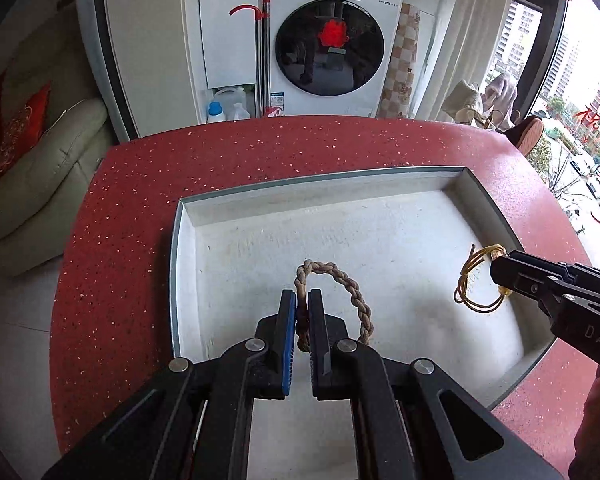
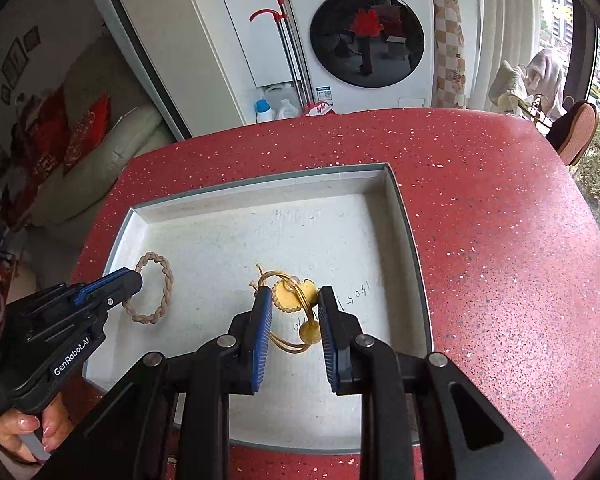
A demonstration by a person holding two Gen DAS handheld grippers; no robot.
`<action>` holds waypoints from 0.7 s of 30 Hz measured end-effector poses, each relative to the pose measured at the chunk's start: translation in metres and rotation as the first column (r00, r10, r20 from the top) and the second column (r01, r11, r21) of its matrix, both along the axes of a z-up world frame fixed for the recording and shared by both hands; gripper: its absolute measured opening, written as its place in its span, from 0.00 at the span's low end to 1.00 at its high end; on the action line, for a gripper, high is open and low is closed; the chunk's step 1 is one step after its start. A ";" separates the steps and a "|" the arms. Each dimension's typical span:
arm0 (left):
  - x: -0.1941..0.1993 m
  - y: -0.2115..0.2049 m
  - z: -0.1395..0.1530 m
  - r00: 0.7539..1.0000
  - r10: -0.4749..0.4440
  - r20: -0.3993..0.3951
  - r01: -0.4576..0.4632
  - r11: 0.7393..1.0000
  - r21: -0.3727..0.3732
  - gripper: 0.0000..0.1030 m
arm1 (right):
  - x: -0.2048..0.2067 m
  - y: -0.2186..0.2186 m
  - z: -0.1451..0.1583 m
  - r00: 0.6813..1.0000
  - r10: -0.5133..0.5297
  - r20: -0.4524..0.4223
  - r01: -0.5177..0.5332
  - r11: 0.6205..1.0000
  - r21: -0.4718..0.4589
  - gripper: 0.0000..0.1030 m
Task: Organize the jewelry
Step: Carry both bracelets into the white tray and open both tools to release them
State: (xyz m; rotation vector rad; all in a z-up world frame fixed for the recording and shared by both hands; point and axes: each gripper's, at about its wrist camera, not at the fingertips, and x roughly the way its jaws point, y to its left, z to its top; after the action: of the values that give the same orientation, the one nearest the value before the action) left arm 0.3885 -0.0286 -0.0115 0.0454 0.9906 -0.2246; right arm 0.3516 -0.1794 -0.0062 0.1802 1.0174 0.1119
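i see a red table point(image 1: 140, 184) with tiny white dots all over. on it is a white tray point(image 1: 236, 204) with a grey rim. my left gripper point(image 1: 302, 300) is black with blue pads and pinches a tan braided bracelet point(image 1: 356, 296). my right gripper point(image 2: 294, 300) pinches a yellow gold bracelet point(image 2: 290, 300) with round yellow beads.

Tray point(image 2: 404, 216) on table point(image 2: 500, 208), braided bracelet point(image 2: 150, 292) left of wire bracelet point(image 2: 296, 304)
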 end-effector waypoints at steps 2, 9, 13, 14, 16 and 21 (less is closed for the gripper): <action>0.001 -0.003 -0.008 1.000 -0.001 -0.004 0.001 1.000 0.020 0.24 | 0.000 -0.001 -0.009 1.000 0.000 -0.017 0.000 1.000 -0.008 0.25; 0.003 -0.016 -0.029 1.000 -0.008 0.000 0.008 0.992 0.126 0.24 | 0.000 -0.002 -0.028 0.999 -0.014 -0.051 0.013 1.000 -0.015 0.25; 0.000 -0.020 -0.029 1.000 -0.010 0.030 0.005 0.986 0.167 0.24 | -0.001 0.005 -0.027 0.999 0.001 -0.047 -0.003 0.999 -0.043 0.37; 0.000 -0.021 -0.029 1.000 -0.011 0.028 0.006 0.985 0.174 0.24 | -0.002 0.004 -0.026 0.999 -0.005 -0.050 0.003 0.999 -0.039 0.49; -0.001 -0.021 -0.027 1.000 -0.014 0.019 0.010 0.986 0.164 0.24 | -0.006 0.001 -0.019 0.999 -0.015 -0.030 0.015 1.000 -0.009 0.54; -0.007 -0.015 -0.015 0.998 0.006 0.058 -0.013 0.992 0.123 0.24 | -0.019 -0.007 0.006 0.999 -0.031 0.038 0.030 0.999 0.023 0.59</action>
State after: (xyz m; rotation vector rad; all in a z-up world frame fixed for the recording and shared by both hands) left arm 0.3811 -0.0438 -0.0268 0.1591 0.9465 -0.1528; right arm 0.3323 -0.1863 0.0001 0.2134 0.9747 0.0987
